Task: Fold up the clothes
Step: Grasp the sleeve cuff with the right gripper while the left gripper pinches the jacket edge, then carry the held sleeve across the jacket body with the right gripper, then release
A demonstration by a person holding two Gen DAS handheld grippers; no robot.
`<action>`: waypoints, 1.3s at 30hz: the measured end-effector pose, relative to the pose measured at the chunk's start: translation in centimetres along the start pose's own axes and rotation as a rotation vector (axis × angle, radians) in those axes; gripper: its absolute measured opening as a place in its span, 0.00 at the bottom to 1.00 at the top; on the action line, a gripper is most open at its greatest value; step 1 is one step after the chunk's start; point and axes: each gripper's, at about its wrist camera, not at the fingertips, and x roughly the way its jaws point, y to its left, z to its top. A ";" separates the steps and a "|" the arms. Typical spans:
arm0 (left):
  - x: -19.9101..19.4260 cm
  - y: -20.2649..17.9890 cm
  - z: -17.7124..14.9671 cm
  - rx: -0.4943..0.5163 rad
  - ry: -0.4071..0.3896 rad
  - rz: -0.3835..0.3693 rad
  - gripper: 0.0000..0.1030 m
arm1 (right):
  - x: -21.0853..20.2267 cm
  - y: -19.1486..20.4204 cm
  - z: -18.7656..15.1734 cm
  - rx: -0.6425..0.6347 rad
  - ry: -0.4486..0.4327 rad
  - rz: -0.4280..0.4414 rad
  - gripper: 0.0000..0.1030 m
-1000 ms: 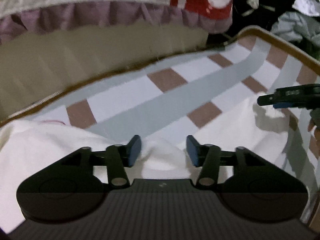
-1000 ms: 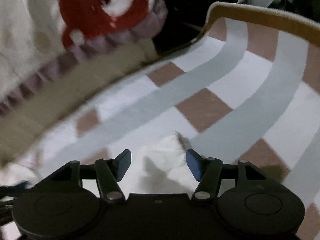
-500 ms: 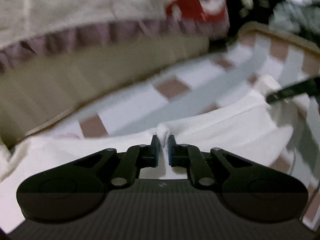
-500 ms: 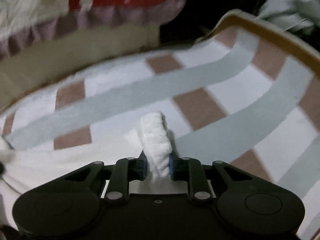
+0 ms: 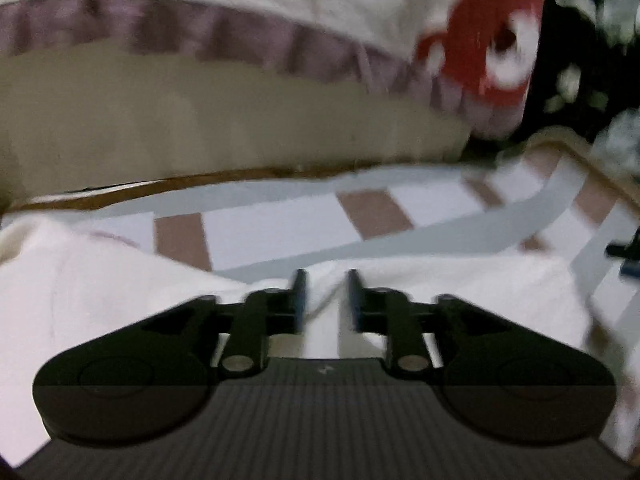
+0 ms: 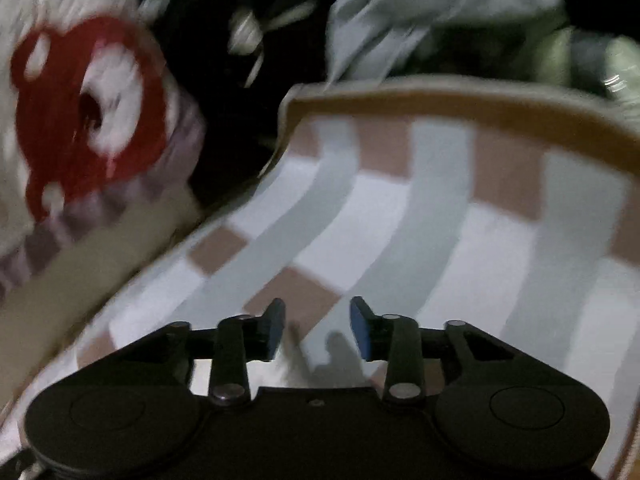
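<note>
A white garment [image 5: 100,280] lies spread on a checked mat [image 5: 280,224] of grey, white and brown squares. My left gripper [image 5: 323,296] hovers low over the garment's far edge, its jaws a little apart, with white cloth lying loose between them. The tip of the other gripper [image 5: 624,256] shows at the right edge of the left wrist view. My right gripper [image 6: 318,328] is open over the bare mat [image 6: 440,240], nothing between its fingers. Only a scrap of the white garment [image 6: 300,372] shows just behind its fingertips. Both views are blurred.
A cream blanket [image 5: 200,8] with a purple frill and a red print [image 6: 80,92] hangs behind the mat. A beige surface [image 5: 200,120] lies under it. Beyond the mat's tan border [image 6: 460,100] sits a heap of grey [image 6: 400,12] and dark clothes.
Half a second ago both grippers were shut on the white garment's edge. Now both have opened and let it go, and the right one has moved forward over the bare mat.
</note>
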 end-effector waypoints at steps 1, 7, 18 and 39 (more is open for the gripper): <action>-0.9 0.8 -0.7 -0.020 0.001 0.013 0.34 | -0.5 -0.9 0.3 0.051 -0.008 0.008 0.56; -6.3 5.5 -4.8 -0.138 0.008 0.088 0.34 | 1.4 -5.1 -2.1 0.336 0.180 0.109 0.57; -11.0 13.5 -8.9 -0.332 -0.051 0.193 0.34 | -0.5 -1.1 -7.3 0.272 0.297 0.064 0.65; 1.6 24.3 4.6 -0.051 -0.046 0.420 0.11 | -1.6 4.5 -5.7 0.036 0.025 0.108 0.12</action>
